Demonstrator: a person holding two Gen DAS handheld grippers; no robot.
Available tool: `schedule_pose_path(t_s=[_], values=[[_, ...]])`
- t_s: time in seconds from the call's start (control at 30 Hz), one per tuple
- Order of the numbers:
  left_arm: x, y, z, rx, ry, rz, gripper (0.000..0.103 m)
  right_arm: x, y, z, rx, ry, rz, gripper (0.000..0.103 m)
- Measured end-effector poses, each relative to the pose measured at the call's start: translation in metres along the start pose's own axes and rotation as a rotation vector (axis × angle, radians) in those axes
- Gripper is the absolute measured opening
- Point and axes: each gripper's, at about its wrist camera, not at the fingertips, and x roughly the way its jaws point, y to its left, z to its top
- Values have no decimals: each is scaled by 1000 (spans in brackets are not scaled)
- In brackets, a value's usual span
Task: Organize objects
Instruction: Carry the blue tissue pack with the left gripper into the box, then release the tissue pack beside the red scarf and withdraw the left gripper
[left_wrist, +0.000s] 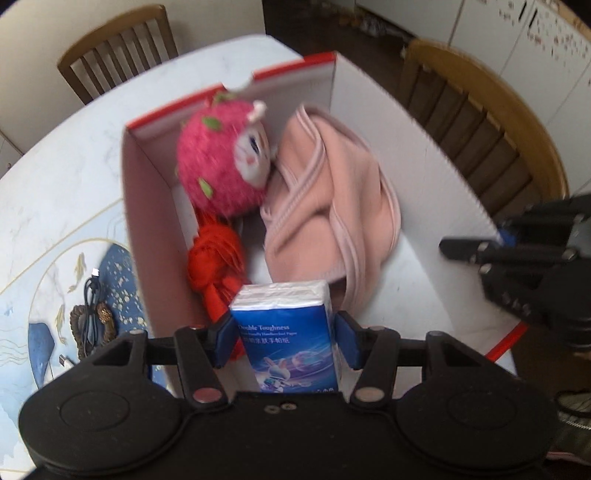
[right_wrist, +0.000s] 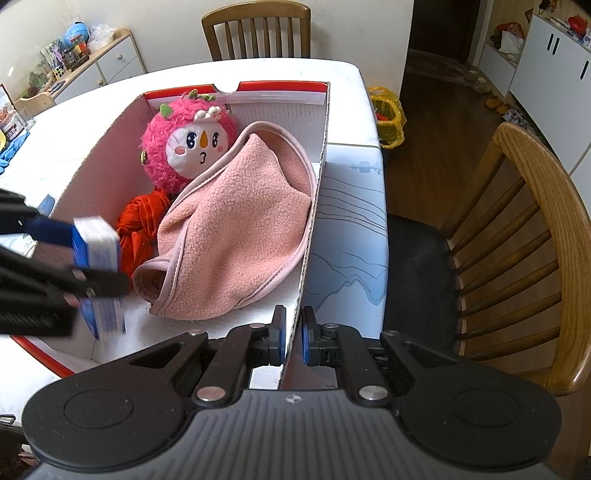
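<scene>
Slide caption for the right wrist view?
Right gripper pinches box wall while left gripper lowers tissue pack inside.

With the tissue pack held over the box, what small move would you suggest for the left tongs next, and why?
Probably lower the left tongs a little and release. They grip the tissue pack above the box's bare near corner, beside the red cloth and pink towel, while the right tongs straddle the box's wall, seemingly steadying it.

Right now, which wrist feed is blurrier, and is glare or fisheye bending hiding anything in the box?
Left wrist view: motion-smeared, plush doll soft, tissue pack print partly legible. Right wrist view: sharp on doll and pink fleece, only the left gripper blurs. Both views bend the box walls; no glare hides the contents.
</scene>
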Motion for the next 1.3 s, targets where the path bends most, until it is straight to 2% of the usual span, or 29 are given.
schedule_pose_path(t_s=[0.37, 0.67, 0.97, 1.1, 1.3], values=[[28, -11, -3, 64, 96, 33, 54, 0, 0, 0, 0, -1, 3, 8], [37, -8, -10, 53, 110, 31, 54, 0, 0, -1, 2, -2, 3, 8], [24, -1, -19, 28, 53, -7, 66, 0, 0, -1, 5, -2, 4, 8], [13, 2, -25, 22, 25, -27, 76, 0, -1, -1, 7, -2, 4, 8], [-9, 12, -34, -15, -32, -49, 80, -1, -1, -1, 8, -1, 4, 8]])
